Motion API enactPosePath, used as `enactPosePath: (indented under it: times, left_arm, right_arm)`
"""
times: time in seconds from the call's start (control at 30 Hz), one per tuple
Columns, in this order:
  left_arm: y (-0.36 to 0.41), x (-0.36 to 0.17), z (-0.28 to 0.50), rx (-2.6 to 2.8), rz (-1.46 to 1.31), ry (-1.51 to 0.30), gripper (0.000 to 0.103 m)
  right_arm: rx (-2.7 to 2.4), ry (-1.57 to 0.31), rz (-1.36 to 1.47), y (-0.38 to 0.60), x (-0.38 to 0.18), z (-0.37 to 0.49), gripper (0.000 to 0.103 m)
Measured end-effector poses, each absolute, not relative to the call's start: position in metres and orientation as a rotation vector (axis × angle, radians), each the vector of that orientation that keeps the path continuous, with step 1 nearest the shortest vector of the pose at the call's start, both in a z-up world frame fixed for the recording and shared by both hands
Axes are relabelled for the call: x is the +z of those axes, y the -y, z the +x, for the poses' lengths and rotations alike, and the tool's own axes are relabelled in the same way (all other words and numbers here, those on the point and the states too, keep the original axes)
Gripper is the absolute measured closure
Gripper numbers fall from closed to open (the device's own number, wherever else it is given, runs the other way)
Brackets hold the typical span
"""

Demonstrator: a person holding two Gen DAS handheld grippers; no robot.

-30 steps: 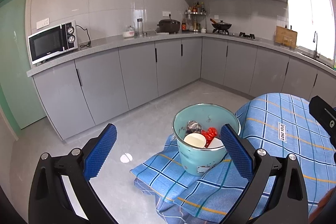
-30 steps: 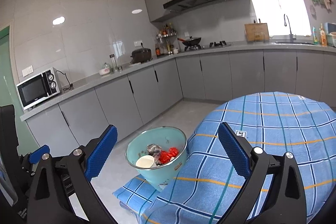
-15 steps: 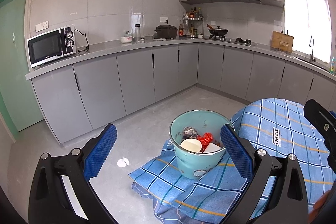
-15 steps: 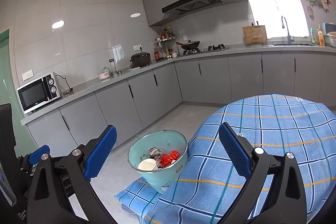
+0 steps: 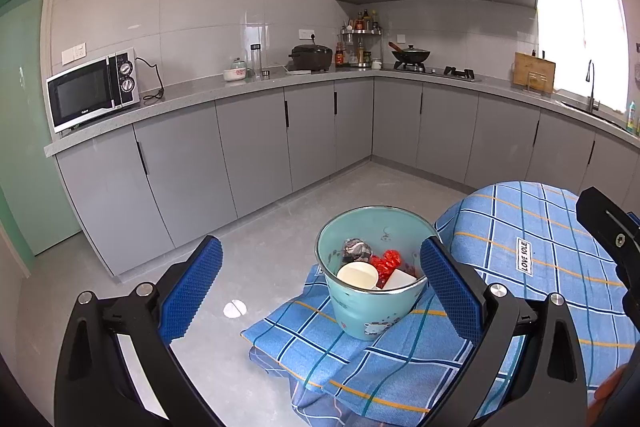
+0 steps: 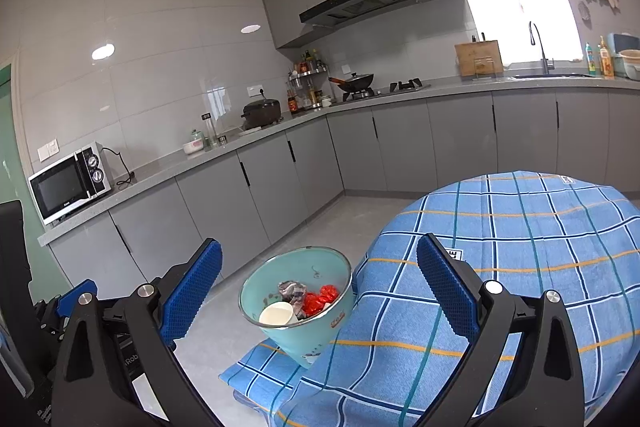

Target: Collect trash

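Observation:
A teal bin [image 5: 372, 311] stands on a fold of the blue checked cloth [image 5: 320, 339], beside the round table. Inside lie a white paper cup [image 5: 357, 275], a red wrapper [image 5: 386, 262], a grey crumpled wad [image 5: 354, 249] and a white piece [image 5: 401, 281]. My left gripper [image 5: 319, 253] is open and empty, back from the bin, which shows between its fingers. My right gripper [image 6: 319, 247] is also open and empty, above and behind the bin [image 6: 316, 331]. The same cup [image 6: 277, 313] and wrapper [image 6: 320, 301] show in the right wrist view.
The round table [image 6: 520, 235] under the checked cloth fills the right side. Grey cabinets [image 5: 256, 147] run along the far walls, with a microwave [image 5: 92, 89] on the counter. The grey floor [image 5: 260, 267] lies left of the bin. A fingertip [image 5: 608, 387] shows at the lower right edge.
Both views have shifted a little, with more wall and ceiling showing, as the grippers drew slightly up and back. Both stay open. The bin and its contents have not moved.

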State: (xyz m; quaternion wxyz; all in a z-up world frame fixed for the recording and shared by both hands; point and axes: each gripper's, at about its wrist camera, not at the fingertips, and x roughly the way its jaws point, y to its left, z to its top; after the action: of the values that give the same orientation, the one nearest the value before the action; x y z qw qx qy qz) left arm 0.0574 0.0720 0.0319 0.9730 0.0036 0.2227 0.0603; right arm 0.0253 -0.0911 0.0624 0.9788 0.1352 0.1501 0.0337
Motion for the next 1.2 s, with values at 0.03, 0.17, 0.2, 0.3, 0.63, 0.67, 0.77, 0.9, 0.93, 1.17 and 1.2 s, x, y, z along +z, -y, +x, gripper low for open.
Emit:
enactPosePath:
  times: [0.03,0.17,0.2,0.3,0.63,0.67,0.77,0.9,0.93,1.17,1.2]
  left_arm:
    - [-0.0716,0.0318,0.0574,0.122,0.008,-0.45,0.006]
    - [-0.0712,0.0328,0.0566,0.126,0.005,-0.446,0.006]
    - [-0.0712,0.0333,0.0565,0.126,0.005,-0.445,0.006]
    - [-0.0707,0.034,0.0563,0.126,0.008,-0.441,0.006]
    - [-0.0716,0.0356,0.0548,0.129,0.006,-0.435,0.006]
    - [-0.0716,0.0357,0.0548,0.13,0.006,-0.435,0.006]
    - [-0.0716,0.036,0.0548,0.129,0.004,-0.434,0.006]
    - [-0.0709,0.0371,0.0543,0.127,0.005,-0.43,0.006]
    - [-0.0706,0.0373,0.0539,0.127,0.006,-0.429,0.006]
    - [-0.0713,0.0393,0.0537,0.128,0.005,-0.425,0.006]
    - [-0.0717,0.0395,0.0535,0.128,0.003,-0.425,0.006]
  right_arm:
    - [0.067,-0.302,0.273,0.091,0.0626,0.0252,0.007]
    - [0.07,-0.3,0.273,0.0908,0.0634,0.0249,0.007]
    - [0.069,-0.3,0.274,0.0905,0.0631,0.0247,0.007]
    - [0.069,-0.3,0.276,0.0901,0.0631,0.0248,0.007]
    - [0.069,-0.296,0.28,0.089,0.063,0.0226,0.007]
    - [0.069,-0.296,0.281,0.0889,0.0632,0.0223,0.007]
    - [0.069,-0.295,0.281,0.0885,0.0633,0.0216,0.007]
    - [0.069,-0.295,0.282,0.0889,0.0632,0.0216,0.007]
    - [0.069,-0.296,0.282,0.0889,0.0632,0.022,0.007]
    - [0.066,-0.292,0.287,0.0893,0.0651,0.0206,0.007]
    - [0.066,-0.292,0.286,0.089,0.0653,0.0204,0.007]
